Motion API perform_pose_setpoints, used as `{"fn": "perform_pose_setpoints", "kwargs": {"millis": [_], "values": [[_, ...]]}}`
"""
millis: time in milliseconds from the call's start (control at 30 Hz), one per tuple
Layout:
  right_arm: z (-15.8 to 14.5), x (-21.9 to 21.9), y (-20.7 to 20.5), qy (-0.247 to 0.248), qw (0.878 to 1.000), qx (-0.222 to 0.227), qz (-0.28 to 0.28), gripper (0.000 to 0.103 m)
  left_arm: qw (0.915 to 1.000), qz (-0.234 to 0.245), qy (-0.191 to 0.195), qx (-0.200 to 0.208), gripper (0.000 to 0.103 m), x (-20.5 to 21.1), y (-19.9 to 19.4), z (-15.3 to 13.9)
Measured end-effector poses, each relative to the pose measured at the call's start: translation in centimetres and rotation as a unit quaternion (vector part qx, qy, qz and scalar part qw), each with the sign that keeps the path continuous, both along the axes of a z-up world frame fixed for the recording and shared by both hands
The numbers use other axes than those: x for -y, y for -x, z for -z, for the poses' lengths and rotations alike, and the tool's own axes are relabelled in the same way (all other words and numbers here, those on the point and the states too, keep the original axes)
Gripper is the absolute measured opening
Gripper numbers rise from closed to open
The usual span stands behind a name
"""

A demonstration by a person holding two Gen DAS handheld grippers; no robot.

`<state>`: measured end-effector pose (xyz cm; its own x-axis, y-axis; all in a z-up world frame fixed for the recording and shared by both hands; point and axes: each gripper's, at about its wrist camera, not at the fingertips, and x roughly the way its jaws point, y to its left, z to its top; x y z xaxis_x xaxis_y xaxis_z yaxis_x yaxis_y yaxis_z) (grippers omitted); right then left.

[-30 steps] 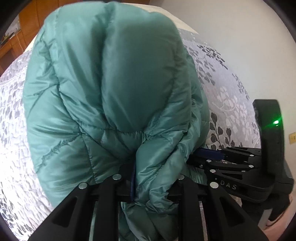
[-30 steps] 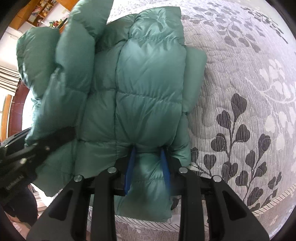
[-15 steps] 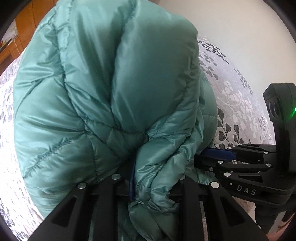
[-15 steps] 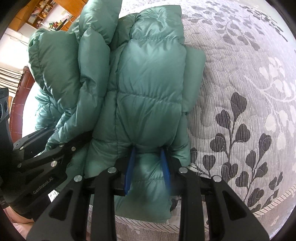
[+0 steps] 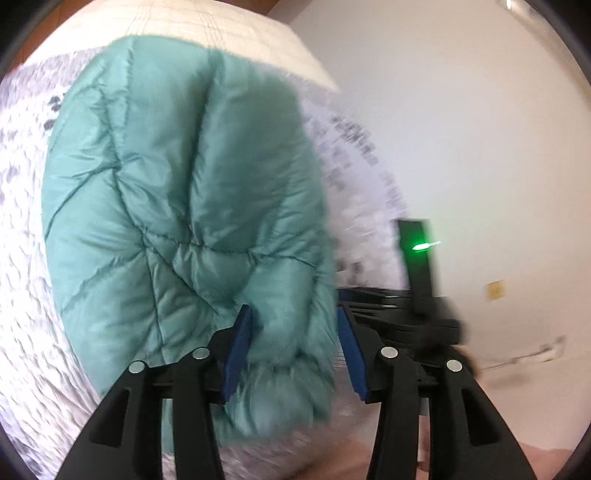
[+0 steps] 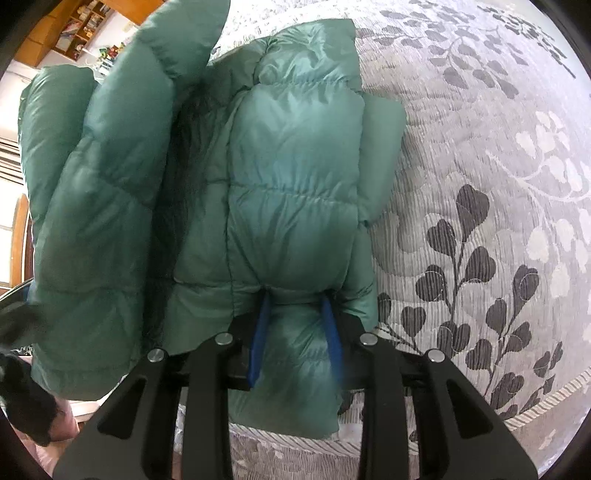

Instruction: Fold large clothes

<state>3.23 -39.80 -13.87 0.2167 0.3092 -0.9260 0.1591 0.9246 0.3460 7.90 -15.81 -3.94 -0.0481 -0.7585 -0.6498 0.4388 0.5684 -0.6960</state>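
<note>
A teal quilted puffer jacket [image 6: 295, 166] lies on the bed, with a thick side fold [image 6: 99, 206] beside its middle panel. My right gripper [image 6: 295, 306] pinches the near hem; the padding bulges between its blue pads while the jaws start opening. In the left wrist view the jacket [image 5: 177, 192] fills the left half. My left gripper [image 5: 293, 317] has its jaws opening, and a bunched end of jacket sits loosely between the parted pads. The right gripper's black body [image 5: 413, 306], with a green light, is just to the right.
The grey-white bedspread with a dark leaf pattern [image 6: 480, 221] runs on to the right, and its striped border [image 6: 535, 402] marks the near edge. A white wall [image 5: 480, 129] stands beyond the bed. Wooden shelves [image 6: 74, 26] are at far left. A hand [image 5: 546, 461] shows at bottom.
The left gripper's pads have spread apart and it has drawn back and up from the jacket. The lifted side fold now lies down beside the middle panel. The right gripper stayed put.
</note>
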Motion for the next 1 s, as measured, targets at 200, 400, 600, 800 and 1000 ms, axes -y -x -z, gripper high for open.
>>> {"fn": "perform_pose_setpoints", "kwargs": {"millis": [200, 400, 600, 800, 1000], "values": [[-3.3, 0.8, 0.6, 0.034, 0.999, 0.026, 0.012, 0.041, 0.9938, -0.092, -0.038, 0.05, 0.048, -7.7, -1.2, -1.5], [-7.9, 2.0, 0.3, -0.043, 0.997, 0.066, 0.015, 0.073, 0.9703, -0.151, -0.18, 0.057, 0.047, -11.6, -3.7, 1.6], [-9.0, -1.0, -1.8, -0.05, 0.997, 0.063, -0.021, 0.073, 0.9653, -0.139, -0.211, 0.064, 0.047, -9.1, -3.5, 3.1], [-8.8, -4.2, -3.3, -0.042, 0.997, 0.044, -0.041, 0.073, 0.9623, -0.147, -0.219, 0.065, 0.046, -6.8, -3.3, 3.4], [-7.9, -5.9, -3.6, -0.025, 0.998, 0.02, -0.048, 0.045, 0.9632, -0.147, -0.217, 0.06, 0.046, -7.2, -3.5, 3.9]]}}
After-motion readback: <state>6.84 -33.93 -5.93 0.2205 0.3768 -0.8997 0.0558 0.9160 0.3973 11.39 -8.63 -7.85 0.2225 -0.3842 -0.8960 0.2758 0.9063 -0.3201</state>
